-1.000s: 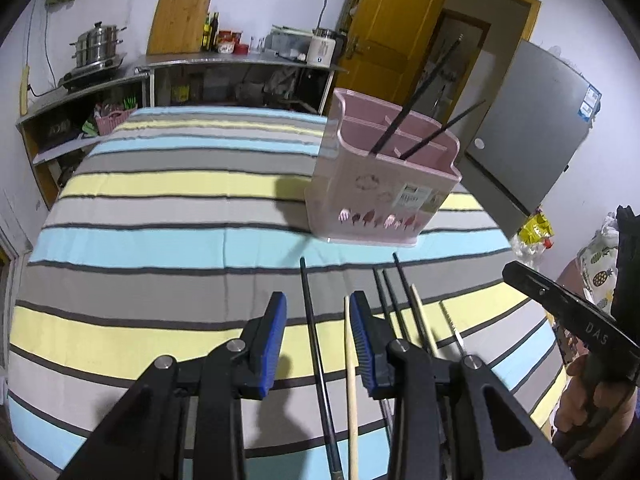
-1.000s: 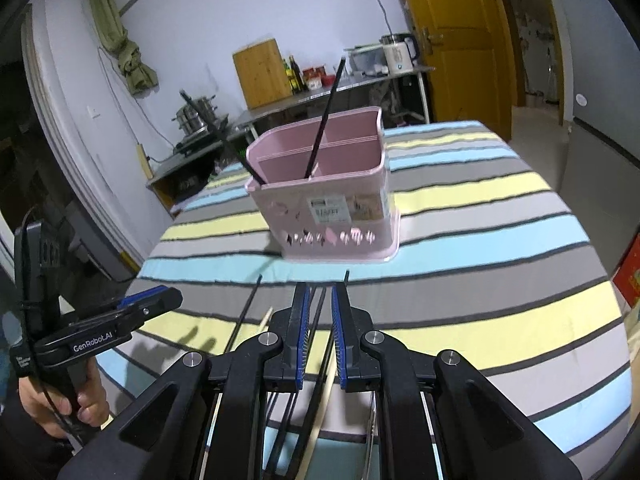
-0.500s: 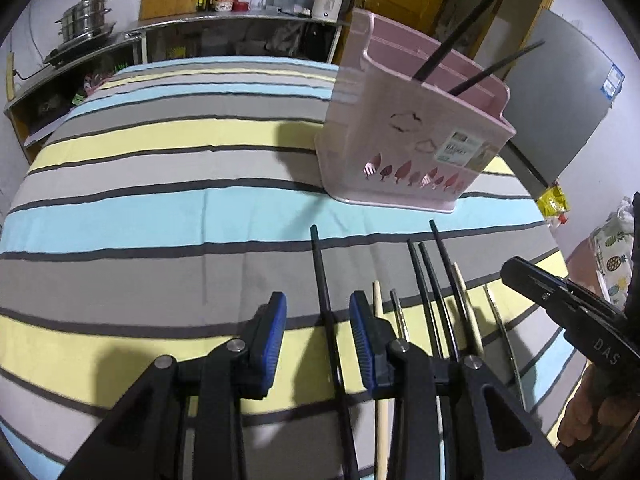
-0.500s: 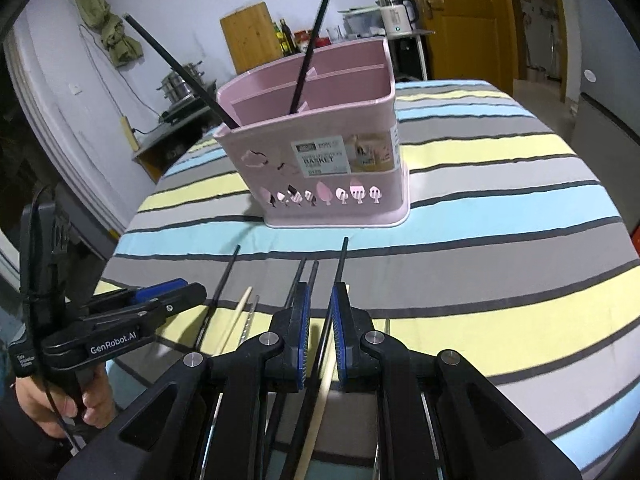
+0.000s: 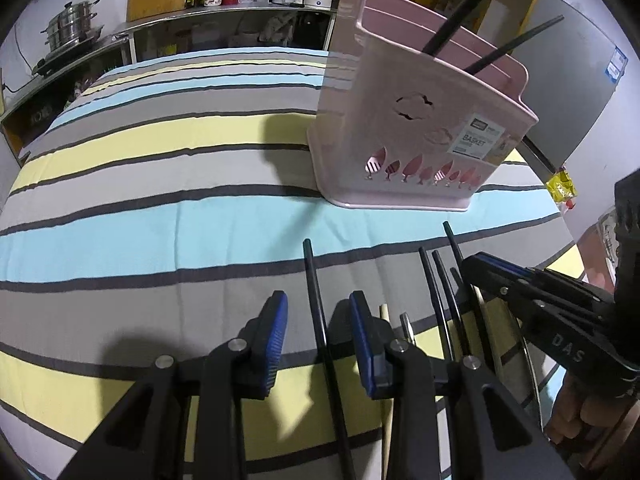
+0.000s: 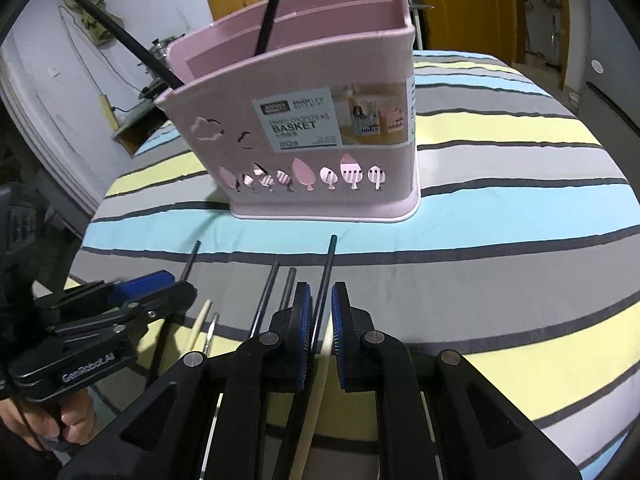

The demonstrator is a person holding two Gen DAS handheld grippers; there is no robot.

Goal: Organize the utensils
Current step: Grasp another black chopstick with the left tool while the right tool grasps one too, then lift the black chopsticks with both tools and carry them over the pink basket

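Left claw: my left gripper (image 5: 318, 338) hangs low over the striped tablecloth (image 5: 168, 208), its blue pads (image 5: 276, 340) set wide apart, gripping nothing.
Between its pads: 1 black chopstick (image 5: 316, 312) lies flat on the cloth in the gap, closer to the right-hand pad; whether it touches that pad I cannot tell.
Right claw: my right gripper (image 6: 318, 336) is narrowed to a slim gap around another black chopstick (image 6: 325, 276); I cannot tell whether the pads (image 6: 303, 336) actually press it.
Under the right claw: a pale wooden chopstick (image 6: 316, 396) runs beneath the jaws.
Loose utensils: 2 more black chopsticks (image 6: 266, 296), a second wooden chopstick (image 6: 199, 326) and a thin metal piece (image 6: 210, 332) lie in a rough row between the 2 claws, all pointing toward the basket.
Basket: the pink chopsticks basket (image 6: 304, 120) stands upright on the cloth, just beyond the tips of the row.
Inside it: 2 black chopsticks (image 6: 274, 4) lean out of its compartments.
Background: a steel counter (image 5: 224, 16) with a steamer pot (image 5: 74, 28) stands behind the table.
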